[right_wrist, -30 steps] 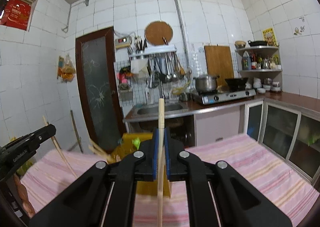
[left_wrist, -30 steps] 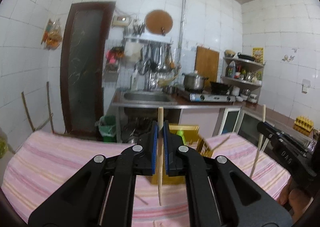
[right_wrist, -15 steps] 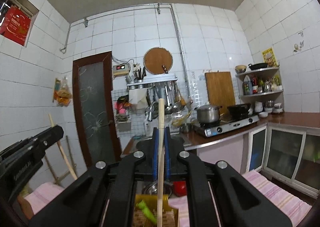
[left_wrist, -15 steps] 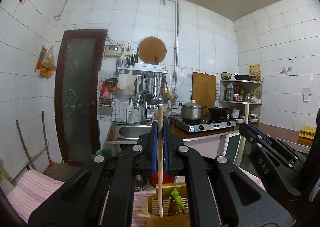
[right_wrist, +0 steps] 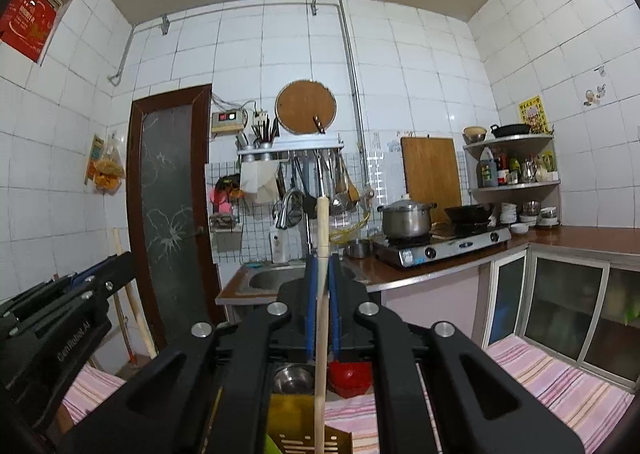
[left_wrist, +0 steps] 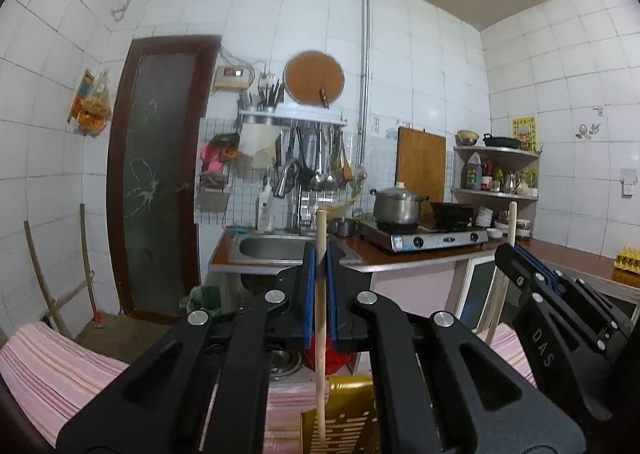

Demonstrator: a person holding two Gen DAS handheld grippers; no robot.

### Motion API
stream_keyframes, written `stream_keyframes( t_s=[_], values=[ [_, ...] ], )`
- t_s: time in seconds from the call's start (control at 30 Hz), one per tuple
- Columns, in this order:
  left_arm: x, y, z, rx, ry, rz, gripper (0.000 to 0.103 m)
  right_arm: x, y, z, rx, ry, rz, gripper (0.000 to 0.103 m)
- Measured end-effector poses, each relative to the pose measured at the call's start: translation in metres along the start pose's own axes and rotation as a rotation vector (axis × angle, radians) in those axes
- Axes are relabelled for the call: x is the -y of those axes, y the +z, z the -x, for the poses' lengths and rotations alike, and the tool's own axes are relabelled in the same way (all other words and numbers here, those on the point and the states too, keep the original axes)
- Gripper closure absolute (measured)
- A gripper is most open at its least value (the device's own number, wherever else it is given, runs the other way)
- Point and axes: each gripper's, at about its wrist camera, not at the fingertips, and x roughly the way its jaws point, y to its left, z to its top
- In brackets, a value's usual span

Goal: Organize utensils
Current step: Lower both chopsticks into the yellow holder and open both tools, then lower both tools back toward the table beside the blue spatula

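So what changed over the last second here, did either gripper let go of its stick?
No. Both grippers moved in over the yellow slotted holder, which went from lying ahead on the pink striped cloth to sitting right under the fingers. The left gripper stays shut on its wooden chopstick, the right gripper on its chopstick, both upright.

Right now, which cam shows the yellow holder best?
Right wrist: the yellow slotted holder shows its rim and slots under the chopstick in the right gripper. Left wrist shows less of it, cropped at the frame's bottom.
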Motion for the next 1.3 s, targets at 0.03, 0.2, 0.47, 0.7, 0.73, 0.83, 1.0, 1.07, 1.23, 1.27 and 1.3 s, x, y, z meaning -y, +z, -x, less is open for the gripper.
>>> stream_keyframes(
  t_s=[0.03,0.2,0.47,0.7,0.73,0.83,1.0,1.07,1.23,1.27,1.3],
  values=[
    [0.0,-0.004,0.0,-0.006,0.002,-0.001,0.099,0.0,-0.003,0.0,-0.004,0.001,0.001,0.097],
    [-0.003,-0.024,0.001,-0.059,0.016,-0.023,0.099,0.0,-0.016,-0.003,-0.042,0.009,0.017,0.097],
    [-0.021,-0.029,0.015,-0.152,0.02,-0.004,0.09,0.01,-0.031,-0.011,-0.16,0.01,0.038,0.096],
    [-0.054,0.009,0.077,-0.106,0.065,0.055,0.018,0.032,-0.001,0.012,-0.213,-0.026,0.001,0.037],
    [-0.059,0.013,0.088,-0.106,0.064,0.067,0.013,0.034,0.002,0.017,-0.214,-0.027,0.0,0.037],
    [-0.065,0.016,0.115,-0.108,0.074,0.066,0.005,0.041,0.011,0.039,-0.251,-0.026,0.0,0.025],
    [-0.074,0.004,0.153,-0.168,0.139,0.022,0.005,0.044,0.002,0.08,-0.33,-0.006,0.035,0.013],
    [-0.081,-0.006,0.163,-0.21,0.134,0.045,0.005,0.041,-0.009,0.096,-0.364,-0.003,0.069,0.01],
    [-0.095,-0.041,0.182,-0.311,0.136,0.07,0.005,0.032,-0.047,0.134,-0.453,0.026,0.159,0.01],
    [-0.097,-0.051,0.185,-0.334,0.143,0.068,0.005,0.031,-0.053,0.138,-0.468,0.032,0.168,0.01],
    [-0.1,-0.061,0.189,-0.357,0.15,0.074,0.005,0.031,-0.064,0.147,-0.494,0.04,0.178,0.01]
  ],
)
